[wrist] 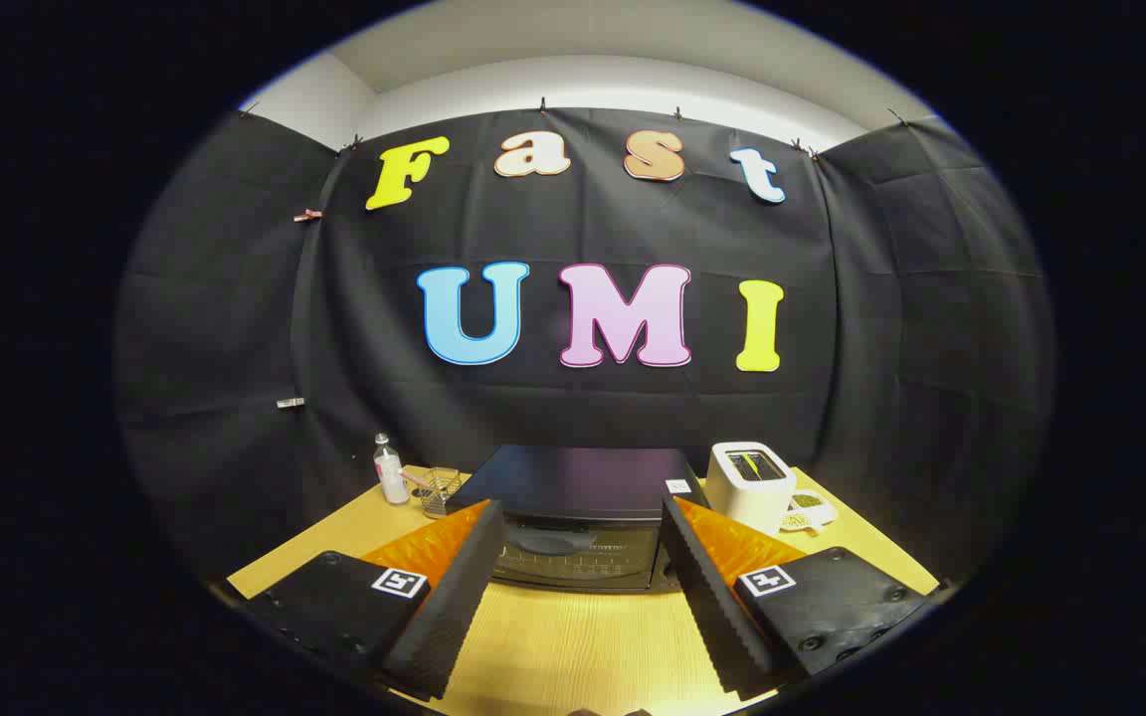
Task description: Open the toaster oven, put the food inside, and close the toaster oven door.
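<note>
With its fingers spread wide and holding nothing, the tool (583, 517) hovers over bare bench (583, 636). Just ahead between the fingertips: toaster oven (578, 497), dark, low, long axis left-right, door facing us, closed. Far right: white toaster (750, 484). Far left: bottle (390, 470), wire basket (441, 491).

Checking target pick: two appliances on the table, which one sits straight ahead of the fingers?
The black toaster oven, door shut, centred just beyond the open gripper. The white toaster stands beside it, further back.
</note>
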`<move>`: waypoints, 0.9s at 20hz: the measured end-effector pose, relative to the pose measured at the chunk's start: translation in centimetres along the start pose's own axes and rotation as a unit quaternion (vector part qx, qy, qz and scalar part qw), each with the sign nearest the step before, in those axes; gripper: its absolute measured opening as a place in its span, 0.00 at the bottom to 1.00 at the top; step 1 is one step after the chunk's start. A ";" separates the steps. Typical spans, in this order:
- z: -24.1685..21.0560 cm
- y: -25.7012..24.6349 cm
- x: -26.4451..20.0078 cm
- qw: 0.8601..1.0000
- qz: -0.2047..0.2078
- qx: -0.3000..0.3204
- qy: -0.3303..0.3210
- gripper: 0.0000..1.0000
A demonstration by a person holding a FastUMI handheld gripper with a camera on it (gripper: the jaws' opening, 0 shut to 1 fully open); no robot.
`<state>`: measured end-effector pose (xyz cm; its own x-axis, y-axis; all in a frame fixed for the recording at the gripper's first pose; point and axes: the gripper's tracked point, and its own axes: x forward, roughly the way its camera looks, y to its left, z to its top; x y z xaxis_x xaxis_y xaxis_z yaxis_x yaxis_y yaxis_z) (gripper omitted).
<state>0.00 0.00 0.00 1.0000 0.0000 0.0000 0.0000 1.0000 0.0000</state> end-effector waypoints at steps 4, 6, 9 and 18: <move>-0.2 0.3 0.1 1.000 0.005 -0.006 0.004 0.98; -0.5 0.2 0.4 1.000 0.007 -0.013 0.008 0.97; -0.8 -0.3 0.8 1.000 0.007 -0.018 0.014 0.97; -1.5 -1.3 2.4 0.999 -0.010 -0.009 0.030 0.98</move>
<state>2.40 -1.34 -1.55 0.9980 -0.0210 -0.0591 0.0200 0.9996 -0.0182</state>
